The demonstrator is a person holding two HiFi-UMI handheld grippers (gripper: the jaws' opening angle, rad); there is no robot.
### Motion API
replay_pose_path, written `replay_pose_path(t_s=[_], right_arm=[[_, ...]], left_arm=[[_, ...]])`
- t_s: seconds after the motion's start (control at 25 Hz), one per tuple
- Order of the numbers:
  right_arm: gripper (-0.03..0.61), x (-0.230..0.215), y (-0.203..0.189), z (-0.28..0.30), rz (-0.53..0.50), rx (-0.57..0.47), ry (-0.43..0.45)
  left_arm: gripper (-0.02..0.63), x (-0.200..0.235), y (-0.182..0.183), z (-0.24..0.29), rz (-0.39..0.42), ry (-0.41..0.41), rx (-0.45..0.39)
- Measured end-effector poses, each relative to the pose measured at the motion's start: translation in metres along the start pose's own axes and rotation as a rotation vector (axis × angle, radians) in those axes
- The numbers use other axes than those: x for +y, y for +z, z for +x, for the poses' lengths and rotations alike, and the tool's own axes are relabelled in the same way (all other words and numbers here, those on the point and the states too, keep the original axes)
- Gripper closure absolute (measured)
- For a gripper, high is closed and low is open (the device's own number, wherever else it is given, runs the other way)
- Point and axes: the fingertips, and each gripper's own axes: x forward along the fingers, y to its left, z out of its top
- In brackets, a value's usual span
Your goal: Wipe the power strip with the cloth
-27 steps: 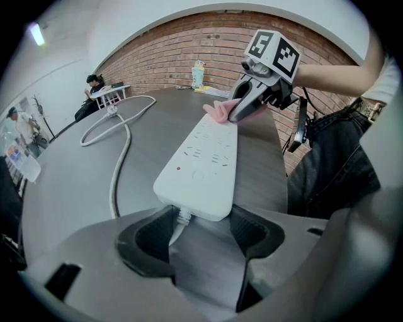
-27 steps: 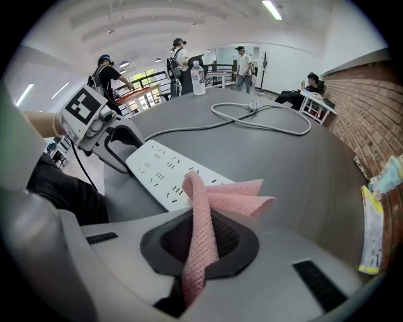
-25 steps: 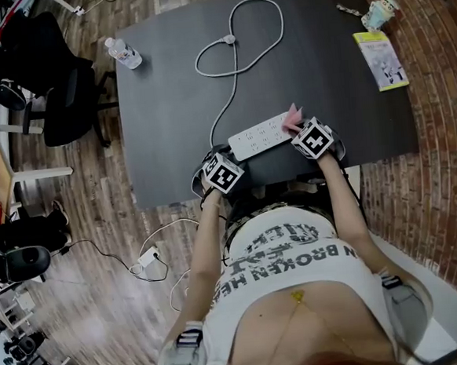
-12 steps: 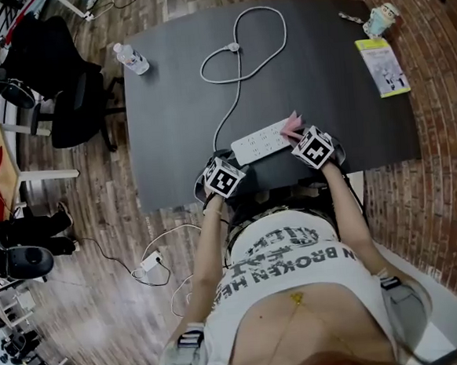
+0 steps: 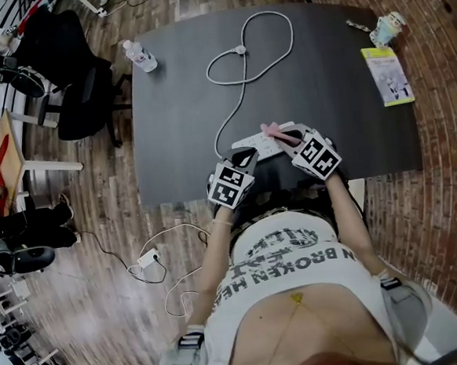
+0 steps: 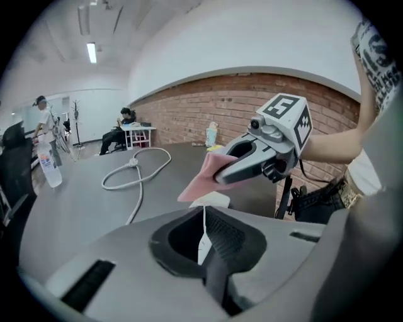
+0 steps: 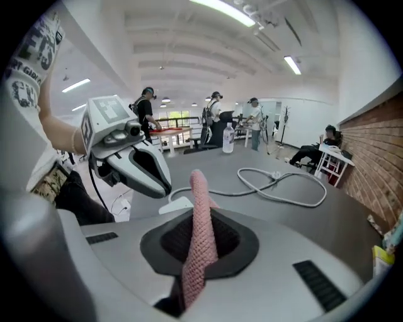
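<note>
The left gripper's (image 6: 203, 220) fingers have just closed, seemingly empty (only a white sliver shows between them), the right gripper's (image 5: 291, 141) clamp the pink cloth (image 7: 200, 214) above the power strip (image 5: 255, 145) at the desk's (image 5: 339, 90) near edge; both have risen, so wiping seems paused.

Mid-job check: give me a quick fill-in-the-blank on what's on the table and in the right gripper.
The right gripper is shut on a ___ cloth. The power strip on the table is ___ in colour. In the head view, the water bottle stands at the table's far ___ corner.
Missing words: pink; white; left.
</note>
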Motion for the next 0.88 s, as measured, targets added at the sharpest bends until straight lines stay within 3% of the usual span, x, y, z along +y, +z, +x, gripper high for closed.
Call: replay_pose_path(t_s=[0.4,0.6,0.88], right_arm=[[0.561,0.005,0.084,-0.054,0.088,-0.375,-0.013],[0.561,0.009,0.120,-0.083,0.061,-0.499,-0.017],[0.562,0.014,0.144,-0.115,0.035,-0.583,-0.006]], left_arm=[[0.606,-0.014,0.080,-0.044,-0.127,0.093,-0.293],[0.606,-0.024,0.121,-0.074,-0.101,0.146,-0.420],[0.606,-0.040,0.159,-0.106,-0.053,0.209,-0.531]])
